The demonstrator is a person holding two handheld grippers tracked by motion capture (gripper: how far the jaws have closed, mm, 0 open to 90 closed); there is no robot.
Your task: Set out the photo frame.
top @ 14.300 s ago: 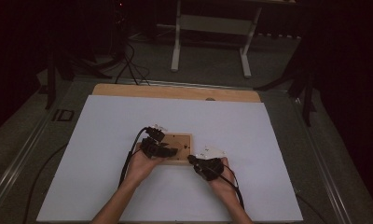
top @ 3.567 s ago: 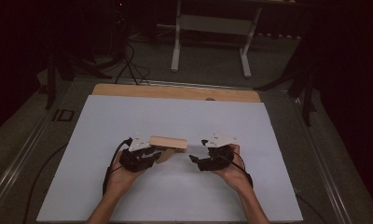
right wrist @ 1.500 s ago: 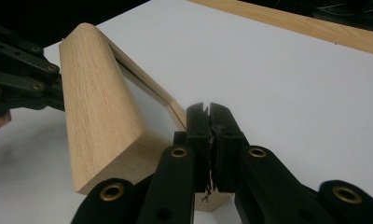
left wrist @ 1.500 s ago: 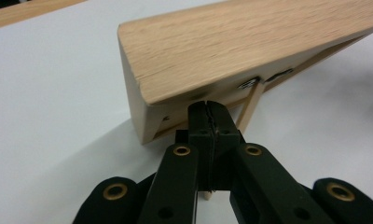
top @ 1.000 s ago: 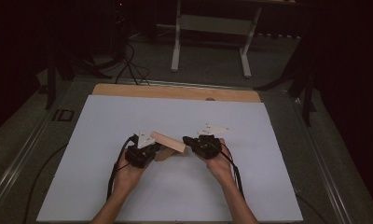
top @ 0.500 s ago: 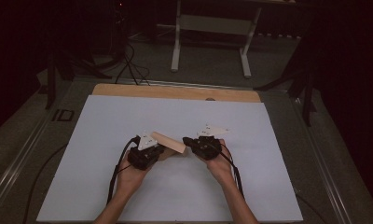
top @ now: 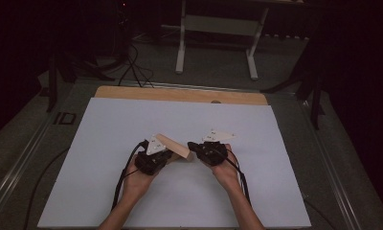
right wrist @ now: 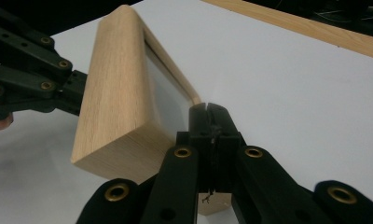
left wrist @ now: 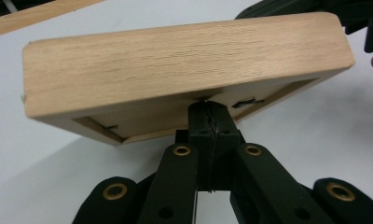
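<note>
High view shows a wooden frame (top: pixel 174 146) lifted off the white sheet (top: pixel 108 143) that covers the table, tilted, and carried between the two grippers near the sheet's middle. Taking the frame as the landmark: the left gripper (top: pixel 156 159) sits at its near-left end, with the person's left hand (top: pixel 137 179) wrapped round the gripper body just behind it, and the right gripper (top: pixel 199 147) sits at its right end, with the right hand (top: pixel 225 170) behind that. Beyond the frame, at the far edge of the sheet, a strip of bare wooden tabletop (top: pixel 180 94) shows. From the left gripper view, the frame (left wrist: pixel 184 70) hangs just above the jaws with its recessed underside and small metal clips facing the camera; the left gripper (left wrist: pixel 208 109) has its jaws pressed together, their tips meeting at the frame's lower inner edge, though whether a thin lip is pinched there I cannot tell. From the right gripper view, the frame (right wrist: pixel 124 98) stands on edge to the left of the jaws, its pale panel facing right; the right gripper (right wrist: pixel 209 112) is likewise closed up tight, tips touching the frame's corner, and the left gripper's black links reach the frame's far side.
</note>
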